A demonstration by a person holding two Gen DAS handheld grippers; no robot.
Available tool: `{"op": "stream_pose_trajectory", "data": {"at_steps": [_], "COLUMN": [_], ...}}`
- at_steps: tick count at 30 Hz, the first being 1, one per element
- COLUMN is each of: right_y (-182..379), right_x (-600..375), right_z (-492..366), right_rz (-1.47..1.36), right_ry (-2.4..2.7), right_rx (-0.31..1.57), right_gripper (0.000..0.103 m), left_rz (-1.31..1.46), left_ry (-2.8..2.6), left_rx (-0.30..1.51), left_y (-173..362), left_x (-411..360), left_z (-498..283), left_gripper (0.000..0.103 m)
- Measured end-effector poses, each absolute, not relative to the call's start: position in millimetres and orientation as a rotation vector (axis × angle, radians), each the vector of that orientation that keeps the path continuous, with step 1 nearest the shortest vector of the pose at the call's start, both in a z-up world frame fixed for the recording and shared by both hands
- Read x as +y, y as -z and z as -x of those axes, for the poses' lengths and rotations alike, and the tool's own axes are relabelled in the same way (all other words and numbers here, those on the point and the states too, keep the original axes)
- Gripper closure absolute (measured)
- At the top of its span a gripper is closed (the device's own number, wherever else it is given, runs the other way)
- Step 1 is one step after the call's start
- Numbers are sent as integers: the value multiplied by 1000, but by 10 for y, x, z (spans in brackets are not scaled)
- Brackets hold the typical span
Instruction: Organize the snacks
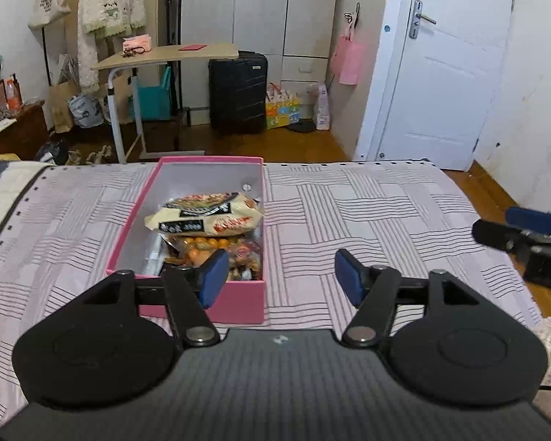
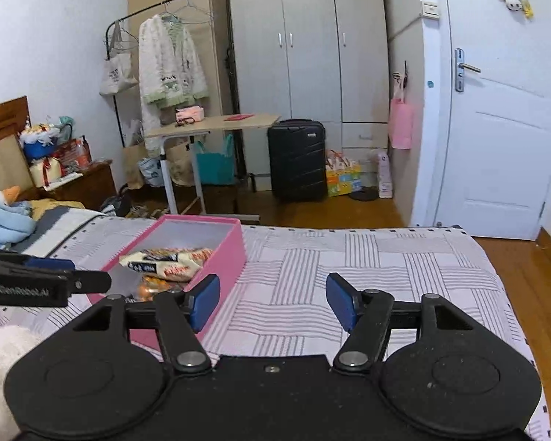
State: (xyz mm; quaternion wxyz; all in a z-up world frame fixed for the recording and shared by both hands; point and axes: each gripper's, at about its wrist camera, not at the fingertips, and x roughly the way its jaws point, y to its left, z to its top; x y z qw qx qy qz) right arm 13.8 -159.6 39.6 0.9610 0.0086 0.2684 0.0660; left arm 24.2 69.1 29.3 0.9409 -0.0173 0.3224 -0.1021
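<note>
Left wrist view: pink box (image 1: 238, 299) holds noodle packet (image 1: 205, 217), snacks (image 1: 235, 253).

Bare bedspread (image 1: 385, 213) is lying open ahead of the left gripper (image 1: 281, 275); the pink box (image 1: 238, 301) is standing at its left finger.

The pink box (image 1: 187, 296) has its near corner hidden behind a blue finger of the left gripper (image 1: 281, 275). The snack packs (image 1: 216, 253) at the bottom lie partly under the noodle bag (image 1: 205, 217), and their words are too small to read. The right gripper (image 1: 525, 235) is cut off by the left wrist picture's right edge, so its jaws cannot be made out there.
</note>
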Motion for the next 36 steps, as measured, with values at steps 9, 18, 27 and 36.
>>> {"op": "stream_pose_trajectory", "data": {"at_steps": [9, 18, 27, 36], "right_y": [-319, -254, -244, -223], "right_x": [-1596, -1553, -1514, -1477], "right_z": [-61, -53, 55, 67], "right_rz": [-16, 14, 8, 12], "right_ry": [-78, 18, 20, 23], "right_rx": [546, 588, 582, 573], "right_gripper": [6, 0, 0, 0], "left_rz": [-1, 0, -34, -45], "left_ry": [179, 151, 145, 127], "left_rx": [647, 628, 628, 620], "left_y": [-178, -103, 5, 76], "left_x": [608, 629, 608, 608], "left_z": [-133, -94, -68, -23], "left_gripper": [25, 6, 6, 6]}}
